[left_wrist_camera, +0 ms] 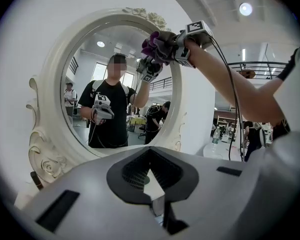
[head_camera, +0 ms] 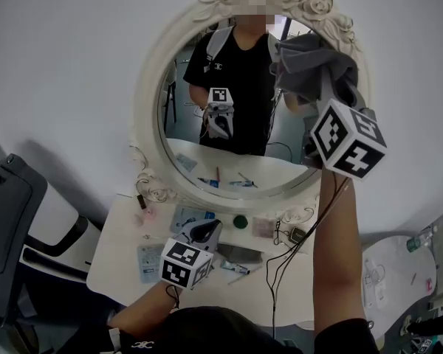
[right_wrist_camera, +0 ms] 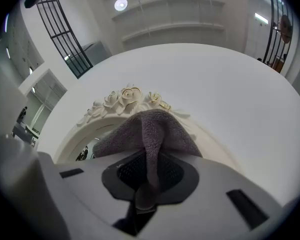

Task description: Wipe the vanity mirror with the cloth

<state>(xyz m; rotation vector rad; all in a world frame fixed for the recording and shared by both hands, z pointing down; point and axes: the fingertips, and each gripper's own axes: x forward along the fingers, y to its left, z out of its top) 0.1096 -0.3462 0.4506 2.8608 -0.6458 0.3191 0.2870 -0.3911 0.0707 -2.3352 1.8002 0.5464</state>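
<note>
The right gripper (right_wrist_camera: 146, 196) pinches the cloth (right_wrist_camera: 150, 134); the mirror (head_camera: 236, 116) glass lies down and left of its jaws. The left gripper (left_wrist_camera: 157, 204) has shut, empty jaws.

cloth (head_camera: 310, 68): grey, bunched, at mirror's upper right | vanity mirror (head_camera: 240, 127): oval, white ornate frame

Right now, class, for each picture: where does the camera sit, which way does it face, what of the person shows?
Head view: on the head, looking down at mirror and table; both arms, left gripper, right gripper show.
Left gripper view: low, facing up at mirror; own shut jaws, raised right arm.
Right gripper view: high, facing the mirror's top; jaws clamping the cloth.
Shared: mirror, cloth.
</note>
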